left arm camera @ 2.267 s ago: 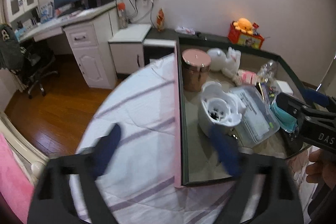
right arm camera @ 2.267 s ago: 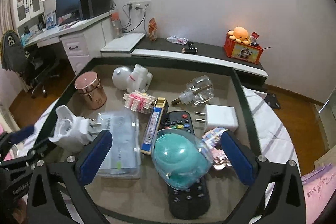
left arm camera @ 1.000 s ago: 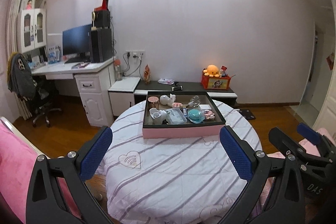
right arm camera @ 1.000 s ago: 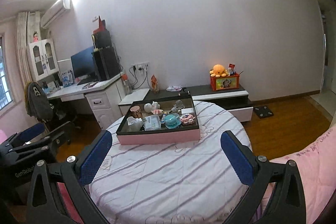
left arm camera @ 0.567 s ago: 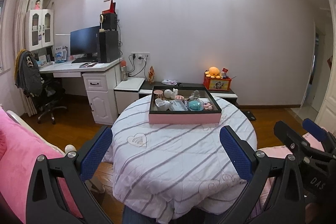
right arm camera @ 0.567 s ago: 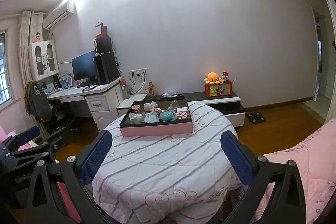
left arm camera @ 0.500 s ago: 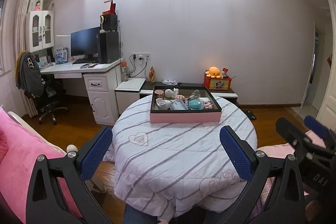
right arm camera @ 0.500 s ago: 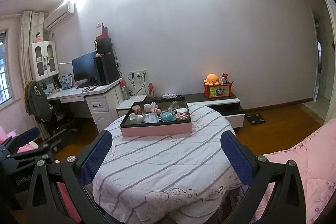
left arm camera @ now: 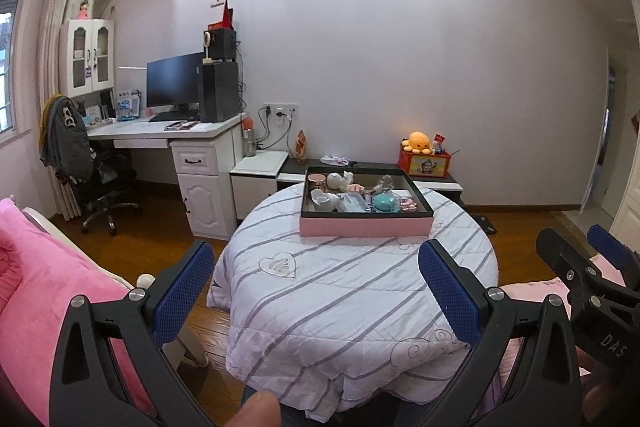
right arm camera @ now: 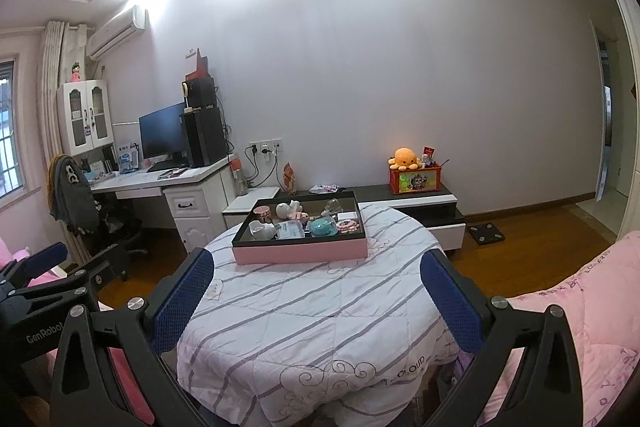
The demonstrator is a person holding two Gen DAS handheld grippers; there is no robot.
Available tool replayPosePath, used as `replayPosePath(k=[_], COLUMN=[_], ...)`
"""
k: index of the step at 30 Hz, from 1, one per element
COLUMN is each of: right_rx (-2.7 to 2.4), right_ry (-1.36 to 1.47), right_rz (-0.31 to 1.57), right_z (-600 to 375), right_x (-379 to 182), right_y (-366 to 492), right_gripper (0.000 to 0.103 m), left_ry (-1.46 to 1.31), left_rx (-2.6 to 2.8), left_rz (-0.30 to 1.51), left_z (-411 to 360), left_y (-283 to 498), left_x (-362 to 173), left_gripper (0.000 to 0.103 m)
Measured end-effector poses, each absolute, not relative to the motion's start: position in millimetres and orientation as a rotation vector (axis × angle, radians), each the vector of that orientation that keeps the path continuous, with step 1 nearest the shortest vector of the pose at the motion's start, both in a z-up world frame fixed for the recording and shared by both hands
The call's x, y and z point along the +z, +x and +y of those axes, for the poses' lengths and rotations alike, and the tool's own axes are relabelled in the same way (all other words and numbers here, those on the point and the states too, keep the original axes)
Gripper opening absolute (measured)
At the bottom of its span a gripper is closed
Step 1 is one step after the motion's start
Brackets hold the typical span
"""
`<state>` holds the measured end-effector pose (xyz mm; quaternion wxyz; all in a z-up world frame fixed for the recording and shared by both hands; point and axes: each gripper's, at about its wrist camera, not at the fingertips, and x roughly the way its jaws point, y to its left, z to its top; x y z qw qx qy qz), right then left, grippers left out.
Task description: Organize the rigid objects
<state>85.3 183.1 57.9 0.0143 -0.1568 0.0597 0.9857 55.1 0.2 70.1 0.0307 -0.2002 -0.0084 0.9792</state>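
Observation:
A pink tray with a dark rim (left arm camera: 366,227) (right arm camera: 300,253) sits on the far part of a round table with a striped white cloth (left arm camera: 352,291) (right arm camera: 312,315). In the tray lie several small items, among them a teal round object (left arm camera: 384,203) (right arm camera: 324,227), a copper tin (left arm camera: 317,179) (right arm camera: 263,213) and a white appliance (left arm camera: 323,199) (right arm camera: 260,229). My left gripper (left arm camera: 316,291) is open and empty, well short of the table. My right gripper (right arm camera: 316,303) is also open and empty, far back from the tray.
A white desk with a monitor (left arm camera: 172,87) and an office chair (left arm camera: 100,183) stand at the left. A low cabinet with an orange plush toy (left arm camera: 418,143) runs along the back wall. Pink bedding (left arm camera: 40,287) (right arm camera: 580,307) flanks me on both sides.
Both grippers have pulled far back from close over the tray's contents to a spot across the table. In the last half second they moved only slightly farther. Both stayed open.

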Motion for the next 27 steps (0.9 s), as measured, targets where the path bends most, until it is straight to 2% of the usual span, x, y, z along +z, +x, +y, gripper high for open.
replayPosePath(k=[9,27], right_rx=[3.067,3.063], right_ry=[-0.491,-0.519], right_rz=[0.179,0.169], right_z=[182.0,179.0], right_x=[56.8,52.5], right_y=[85.7,83.8], right_gripper=[0.103,0.103], left_ry=[-0.629,-0.659], left_rx=[3.016,2.999], left_rz=[0.013,-0.035], left_z=[5.6,-0.3], left_y=[53.1,46.0], left_x=[67.5,64.3], left_gripper=[0.103,0.103])
